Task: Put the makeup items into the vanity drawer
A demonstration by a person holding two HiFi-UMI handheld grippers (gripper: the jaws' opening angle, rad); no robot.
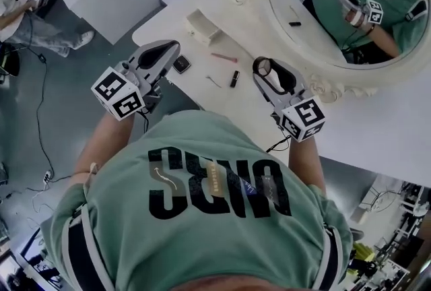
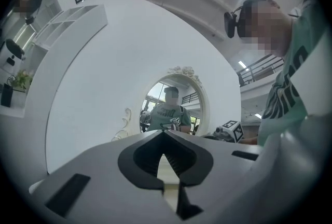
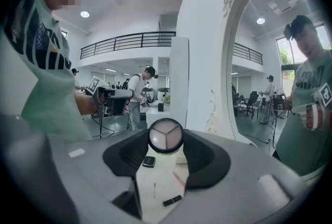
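- Right gripper (image 1: pixel 268 74): jaws closed on a round compact (image 3: pixel 165 135), pinched at its rim near the jaw tips and held above the vanity top (image 1: pixel 168 20).
- Left gripper (image 2: pixel 165 135): jaws together, nothing between them, raised at the left edge of the top.
- On the top, between the grippers: square dark compact (image 1: pixel 180 64), pink pencil (image 1: pixel 223 57), thin pale stick (image 1: pixel 214 81), black lipstick (image 1: pixel 234 79).
- Cream box (image 1: pixel 204 25): farther back, left of the mirror (image 1: pixel 350 7).
- Drawer: not shown in any view.
- Step in hand, as judged: the first item is picked up and awaits stowing.
- Next move, as judged: the free left gripper opens the drawer, then the compact goes in.
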